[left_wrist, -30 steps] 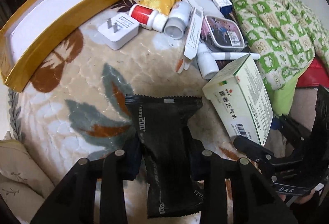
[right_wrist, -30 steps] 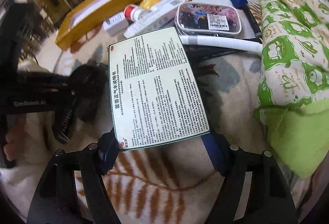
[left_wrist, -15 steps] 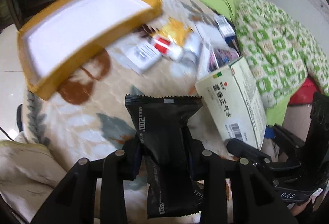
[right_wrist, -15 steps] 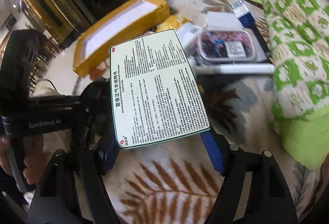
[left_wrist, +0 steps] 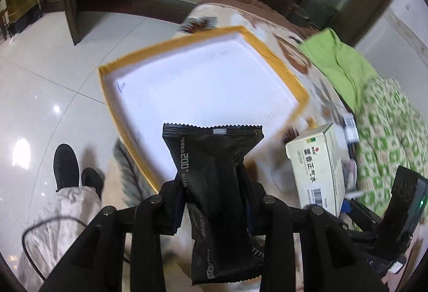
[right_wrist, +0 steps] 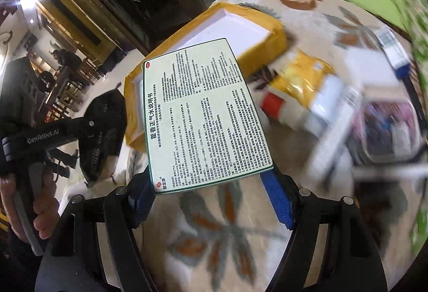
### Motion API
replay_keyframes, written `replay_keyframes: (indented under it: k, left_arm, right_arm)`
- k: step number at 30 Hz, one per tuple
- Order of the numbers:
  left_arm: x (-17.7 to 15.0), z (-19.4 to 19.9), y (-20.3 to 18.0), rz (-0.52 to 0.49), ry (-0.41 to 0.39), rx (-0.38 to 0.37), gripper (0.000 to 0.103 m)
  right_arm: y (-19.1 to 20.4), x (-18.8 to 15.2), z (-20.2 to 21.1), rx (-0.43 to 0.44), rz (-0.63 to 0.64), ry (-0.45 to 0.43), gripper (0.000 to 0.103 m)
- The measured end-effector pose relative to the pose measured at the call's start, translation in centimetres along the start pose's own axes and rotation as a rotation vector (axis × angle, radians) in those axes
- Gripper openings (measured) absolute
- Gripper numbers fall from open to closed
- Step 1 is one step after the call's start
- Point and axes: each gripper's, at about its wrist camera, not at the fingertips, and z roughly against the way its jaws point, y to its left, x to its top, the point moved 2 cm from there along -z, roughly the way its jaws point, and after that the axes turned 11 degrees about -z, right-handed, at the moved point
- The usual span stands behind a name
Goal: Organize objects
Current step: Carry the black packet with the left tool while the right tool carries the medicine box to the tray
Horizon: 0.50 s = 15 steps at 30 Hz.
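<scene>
closest to us, our left tongs (left_wrist: 214, 201) are clamped on a black sachet (left_wrist: 214, 174), its long axis running straight out along the fingers, serrated end forward. our right tongs (right_wrist: 208, 193) are gripping a pale green medicine box (right_wrist: 203, 115) by its near end, the printed face up and the long side pointing away from us toward the upper left. just past both loads lies the yellow tray (left_wrist: 278, 64), white inside and with nothing in it that we can see, resting on the leaf-patterned blanket (right_wrist: 227, 225). from the left view the tray opens directly ahead of the sachet's tip, and the sachet's front edge overlaps the tray's near corner in the picture; whether it is over the rim we cannot tell. from the right view the tray sits ahead and to the left of the box, partly hidden behind it. we judge the left hand the nearer one to the tray, so the sachet looks likeliest to go in first. farther right the blurred heap of remaining items (right_wrist: 334, 110) waits, beside the green patterned quilt (left_wrist: 388, 131).
</scene>
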Motion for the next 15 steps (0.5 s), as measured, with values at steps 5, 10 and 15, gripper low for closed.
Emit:
replay_keyframes:
  k: [5, 10, 15]
  left_arm:
    - [2.8, -3.3, 3.4, 0.018, 0.017, 0.025, 0.035]
    - [2.8, -5.2, 5.5, 0.066, 0.008, 0.004, 0.035]
    - [2.4, -6.1, 6.0, 0.072, 0.011, 0.005, 0.035]
  right_arm:
    - [2.4, 3.8, -4.0, -0.034, 0.021, 0.001, 0.074]
    - [4.1, 6.6, -7.4, -0.068, 0.046, 0.005, 0.074]
    - [6.6, 8.0, -9.5, -0.137, 0.134, -0.029, 0.074]
